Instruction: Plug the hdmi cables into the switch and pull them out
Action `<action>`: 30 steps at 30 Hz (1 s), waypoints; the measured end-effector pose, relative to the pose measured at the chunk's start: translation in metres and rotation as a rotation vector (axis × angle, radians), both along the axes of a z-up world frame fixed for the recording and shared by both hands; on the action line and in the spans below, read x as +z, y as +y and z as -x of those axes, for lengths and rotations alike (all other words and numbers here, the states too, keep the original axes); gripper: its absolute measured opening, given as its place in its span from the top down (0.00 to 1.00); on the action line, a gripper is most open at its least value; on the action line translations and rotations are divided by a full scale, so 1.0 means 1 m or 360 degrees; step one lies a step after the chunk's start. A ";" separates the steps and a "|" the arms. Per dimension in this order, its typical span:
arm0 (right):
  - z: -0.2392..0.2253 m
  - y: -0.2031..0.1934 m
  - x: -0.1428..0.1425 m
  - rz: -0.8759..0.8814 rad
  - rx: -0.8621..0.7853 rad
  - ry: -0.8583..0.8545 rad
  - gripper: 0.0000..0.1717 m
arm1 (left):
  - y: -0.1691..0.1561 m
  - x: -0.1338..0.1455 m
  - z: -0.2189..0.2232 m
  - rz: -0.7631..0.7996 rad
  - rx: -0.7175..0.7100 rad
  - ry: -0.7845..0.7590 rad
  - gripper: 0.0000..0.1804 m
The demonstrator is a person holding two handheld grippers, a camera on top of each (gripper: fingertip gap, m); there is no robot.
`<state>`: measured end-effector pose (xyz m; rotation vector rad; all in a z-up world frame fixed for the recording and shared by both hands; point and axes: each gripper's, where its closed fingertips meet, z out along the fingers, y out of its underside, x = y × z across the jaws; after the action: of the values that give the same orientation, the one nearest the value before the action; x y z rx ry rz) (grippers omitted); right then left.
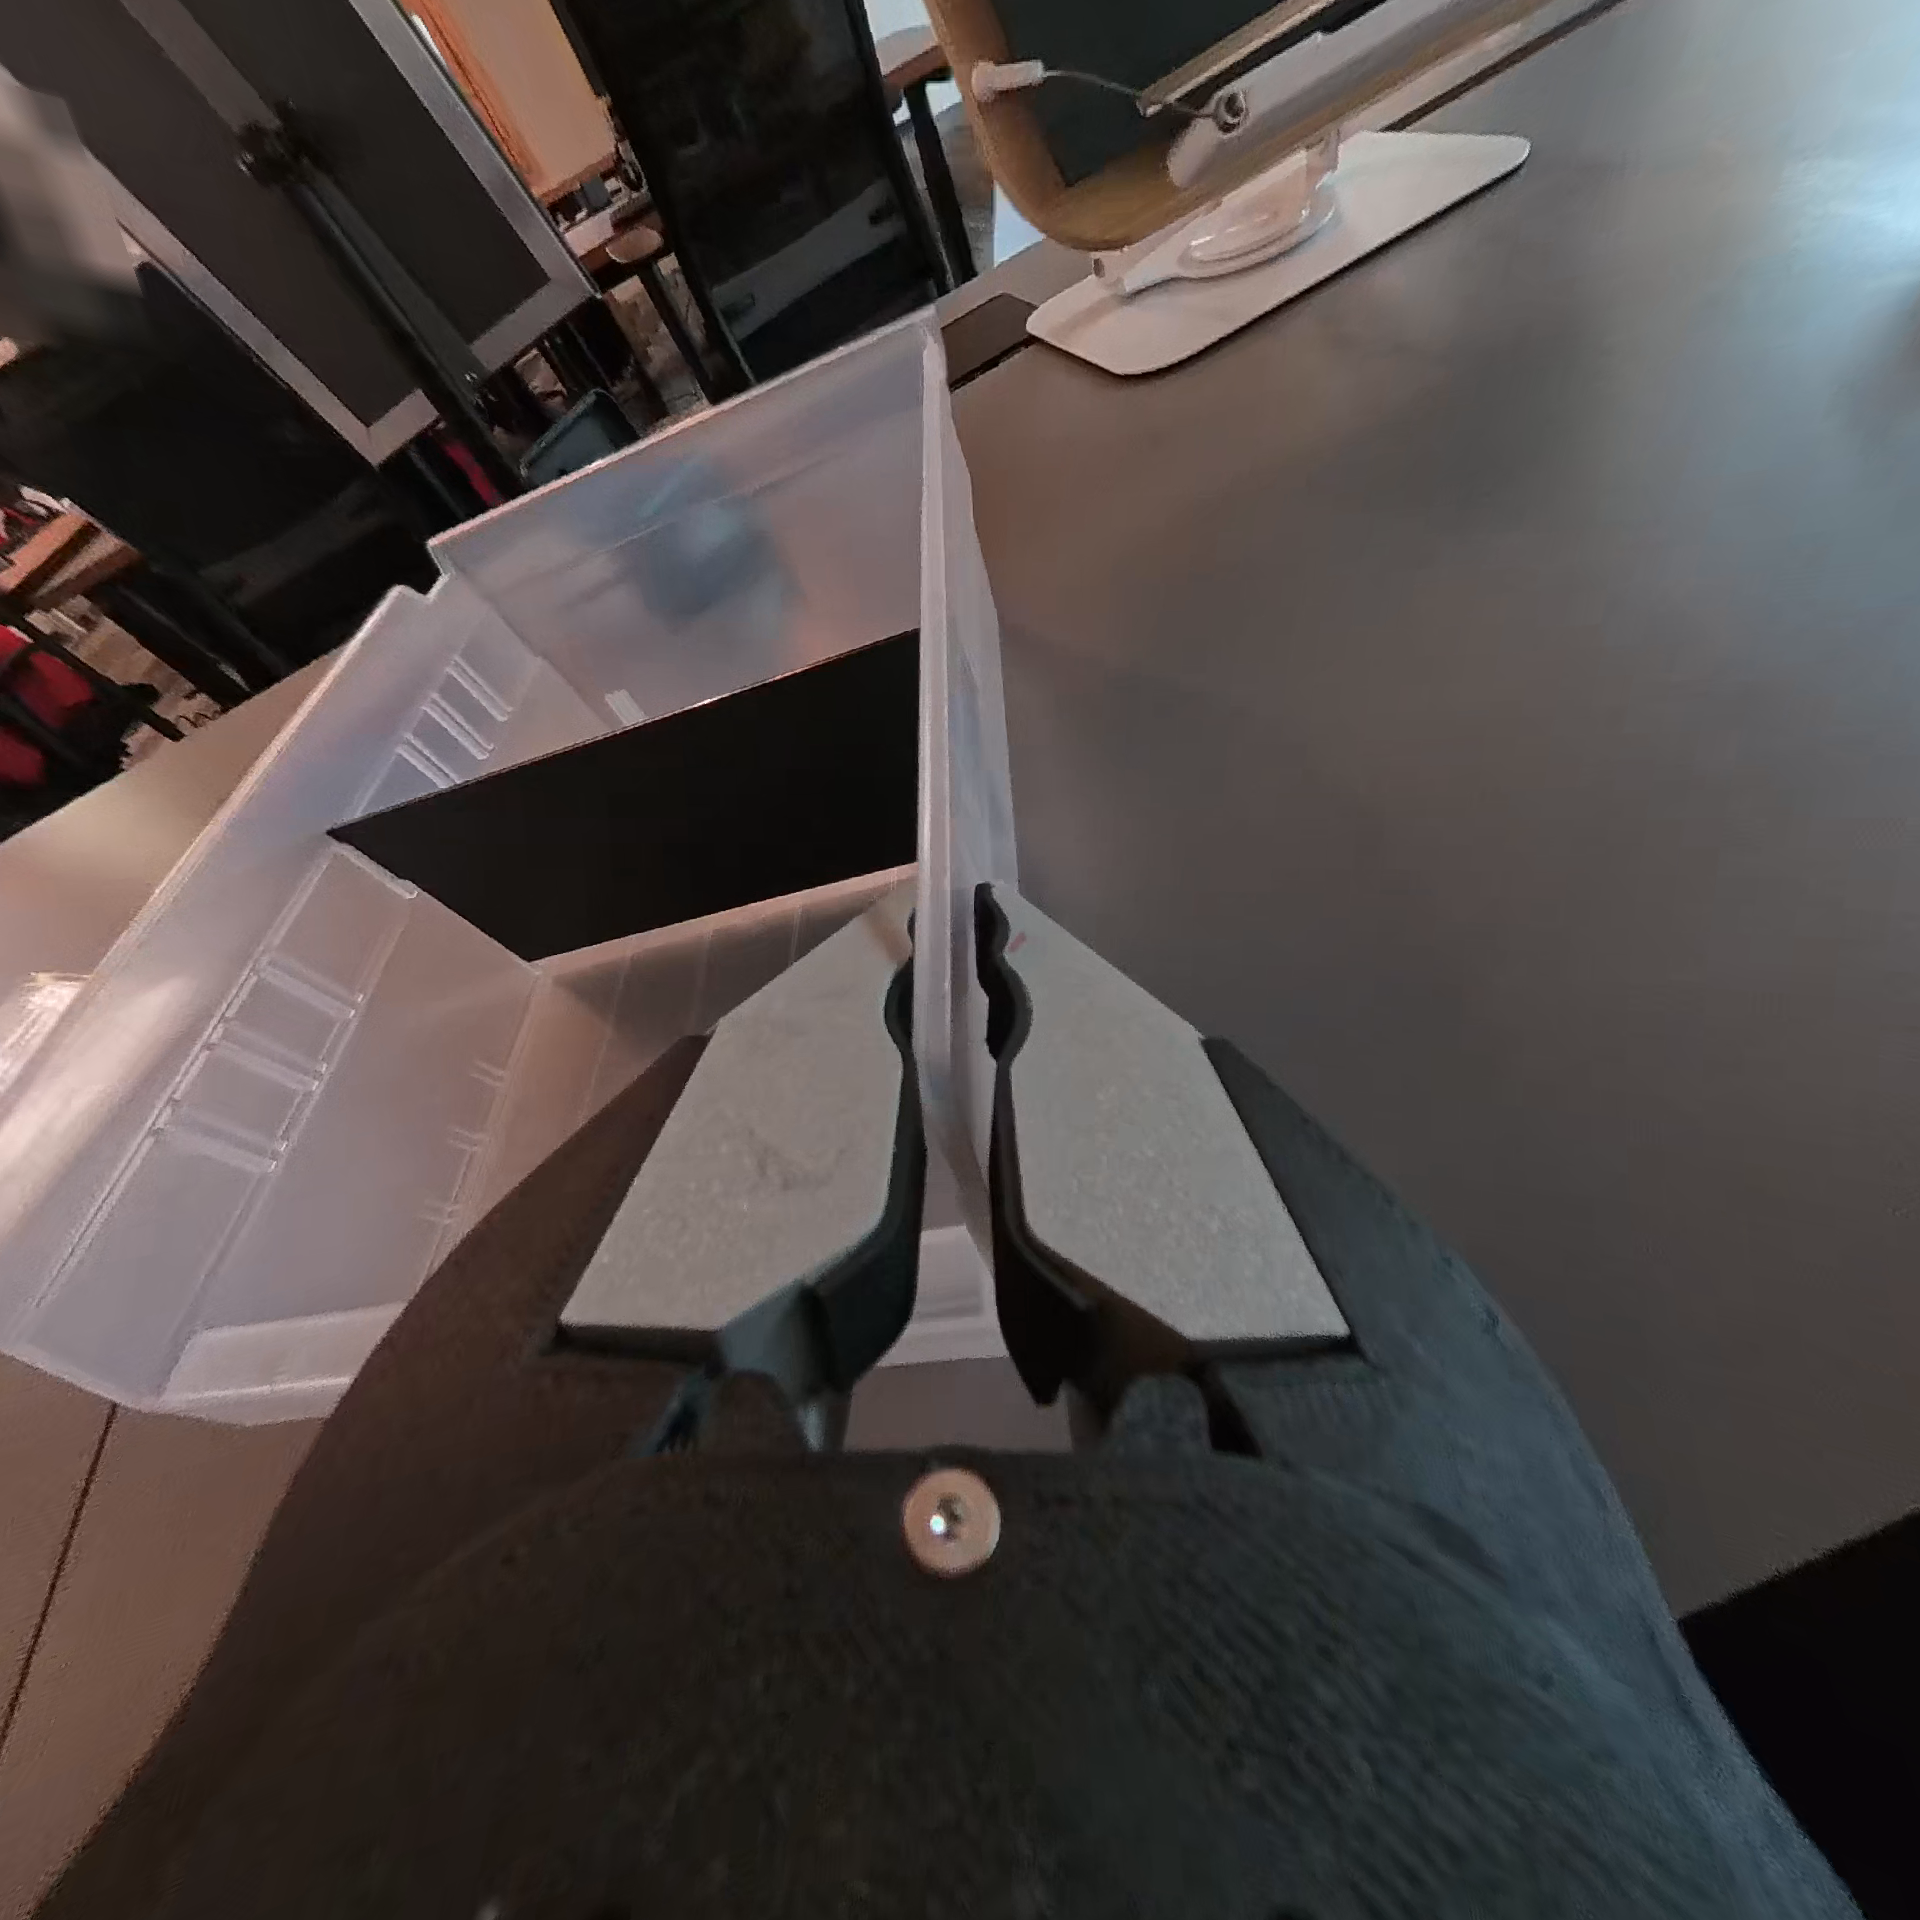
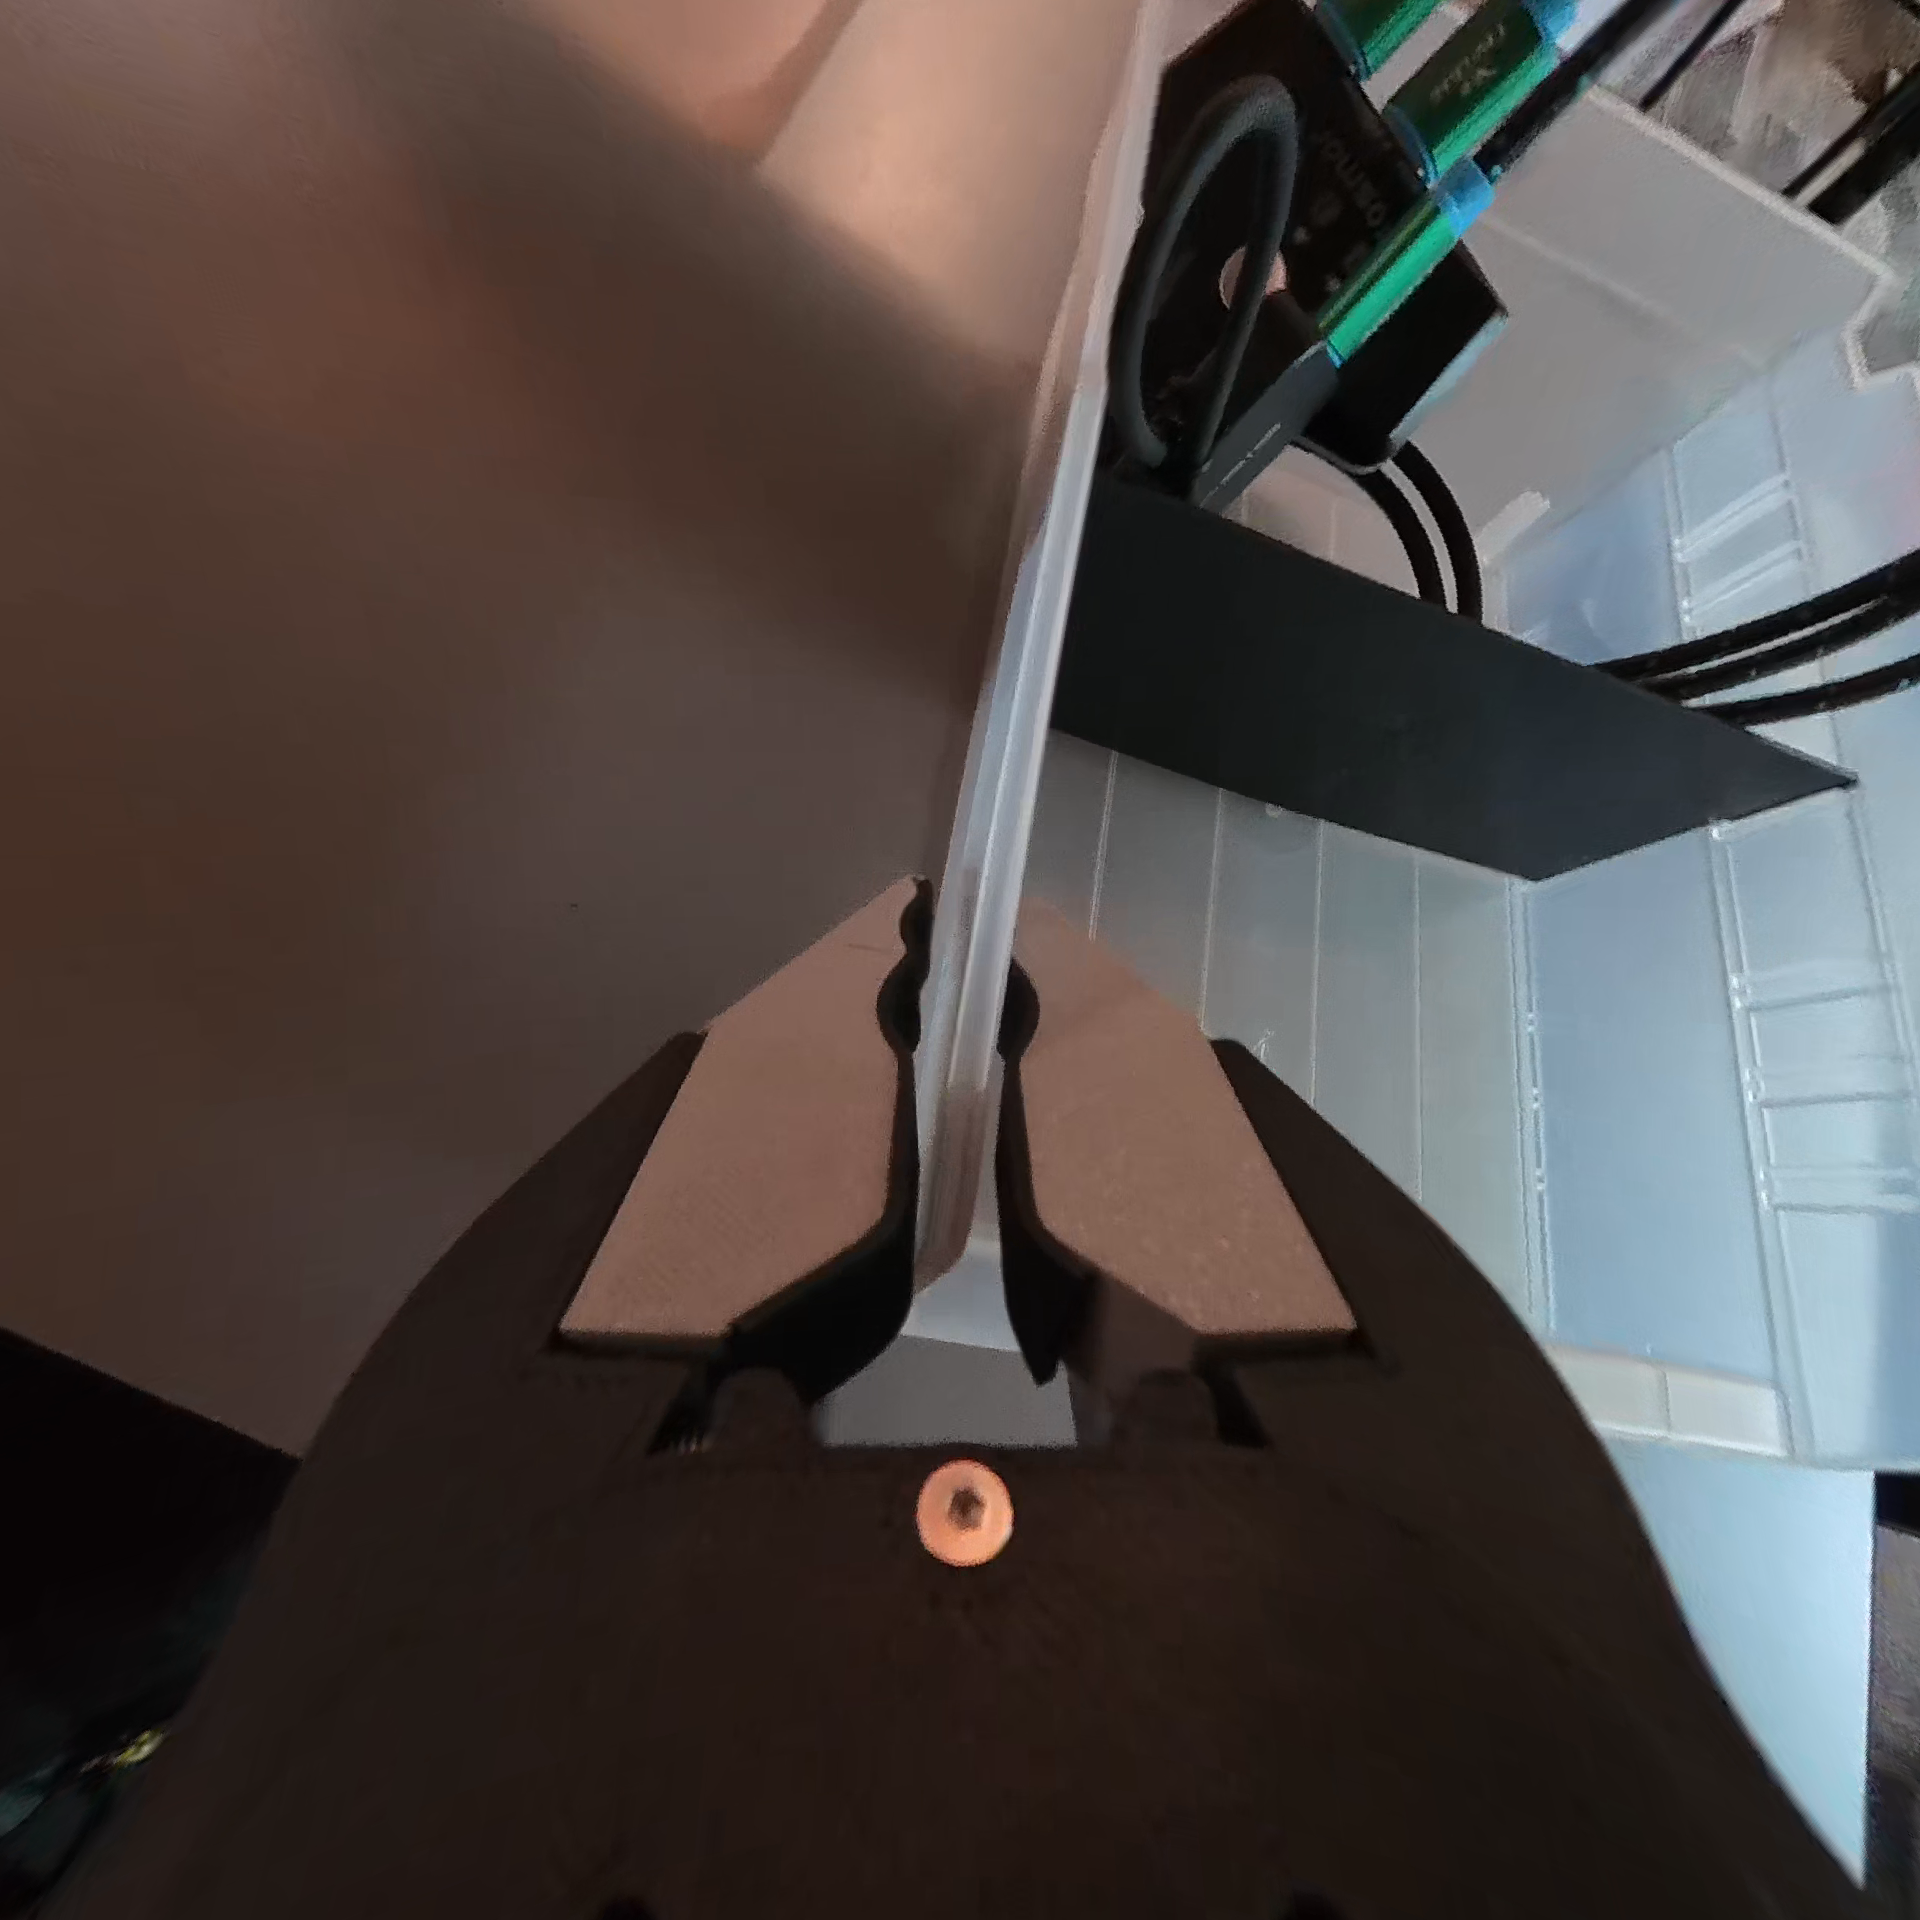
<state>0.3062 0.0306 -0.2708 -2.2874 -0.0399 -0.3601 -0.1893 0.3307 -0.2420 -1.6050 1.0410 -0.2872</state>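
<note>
Dark matte tabletop (image 1: 1455, 727) carries a translucent bin (image 1: 312, 935), each tool (image 1: 951, 977) (image 2: 961, 966) clamped on its wall.

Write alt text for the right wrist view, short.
The right gripper is clamped on the rim of a translucent plastic bin, one finger on each side of the wall. Inside the bin, a black switch with green-ended cables plugged in sits above a black divider.

Print in sight, too blurred to make out
Small lettering sits on a green cable plug (image 2: 1460, 78) and the black switch (image 2: 1340, 197).
</note>
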 end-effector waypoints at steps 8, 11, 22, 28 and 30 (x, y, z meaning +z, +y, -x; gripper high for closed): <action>0.046 0.004 0.000 0.0016 0.0071 0.0051 1.00 | -0.008 0.037 0.019 -0.0139 0.0019 -0.0104 0.99; 0.084 0.016 0.000 0.0032 0.0160 0.0042 0.99 | -0.017 0.061 0.027 -0.0220 0.0013 -0.0130 0.99; 0.289 0.100 0.000 0.0057 0.0815 0.0048 0.98 | -0.070 0.145 0.052 -0.0464 -0.0030 -0.0315 0.99; 0.429 0.192 0.004 0.0030 0.1112 0.0057 0.90 | -0.077 0.163 0.052 -0.0540 -0.0031 -0.0350 0.99; 0.465 0.201 0.021 -0.0035 0.1188 0.0184 0.84 | -0.078 0.167 0.054 -0.0537 -0.0030 -0.0365 0.99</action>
<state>-0.1591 0.2319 -0.2497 -2.0881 -0.7970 0.1613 -0.2431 0.2529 -0.0752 -1.2282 0.8756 -0.2844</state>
